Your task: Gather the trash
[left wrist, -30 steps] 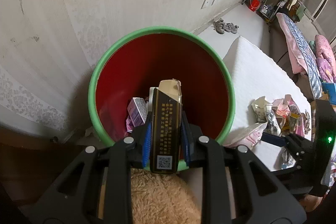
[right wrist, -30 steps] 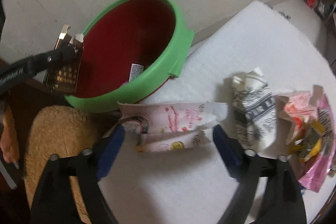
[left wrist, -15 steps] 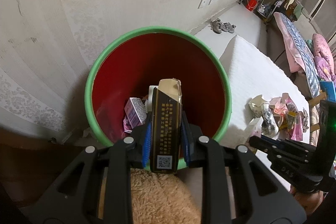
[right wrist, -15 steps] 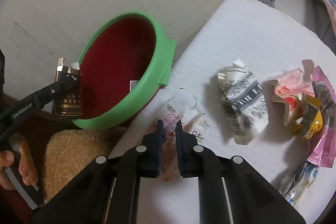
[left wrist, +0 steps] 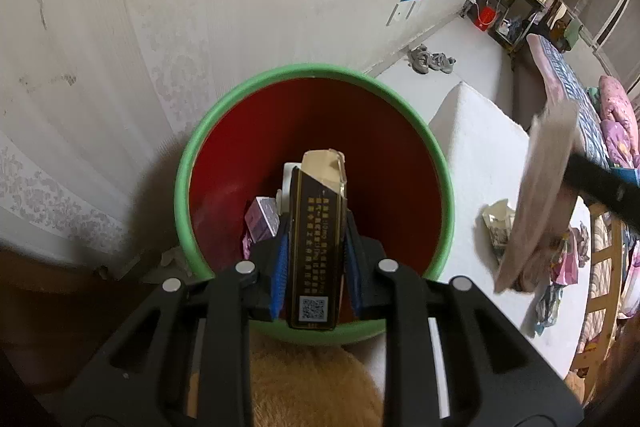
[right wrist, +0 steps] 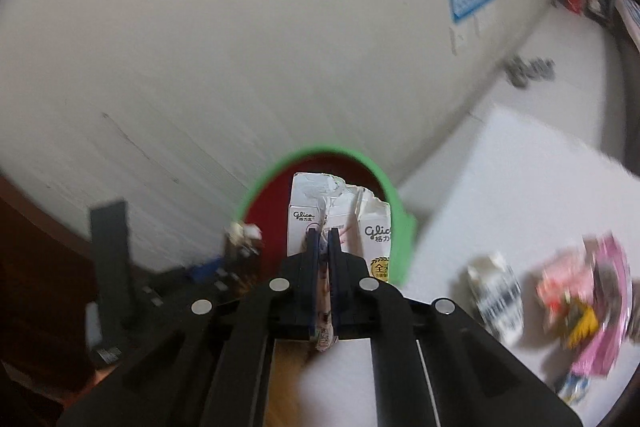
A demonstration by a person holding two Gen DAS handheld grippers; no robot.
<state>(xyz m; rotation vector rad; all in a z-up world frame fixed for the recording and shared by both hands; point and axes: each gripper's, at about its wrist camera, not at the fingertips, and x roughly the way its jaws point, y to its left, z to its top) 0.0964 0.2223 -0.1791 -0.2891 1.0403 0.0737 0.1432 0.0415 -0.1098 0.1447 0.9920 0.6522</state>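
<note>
White table [left wrist: 480, 147]: bears crumpled wrappers [right wrist: 580, 307] and a crushed carton [right wrist: 496, 291] near its right end. Bin [left wrist: 312, 75], green rim, red inside, between table and wall, some trash at its bottom. Left gripper [left wrist: 316, 259] clamped on an upright dark box [left wrist: 318, 247] above the bin; right gripper [right wrist: 324, 239] closed tight on a flattened white Glico box [right wrist: 340, 215], raised off the table before the bin.

left gripper [left wrist: 316, 243]: black angular frame, blue pads, four round silver screw heads | right gripper [right wrist: 324, 247]: same black frame, dark blue pads, four silver screw heads, triangular cut-outs in both arms
</note>
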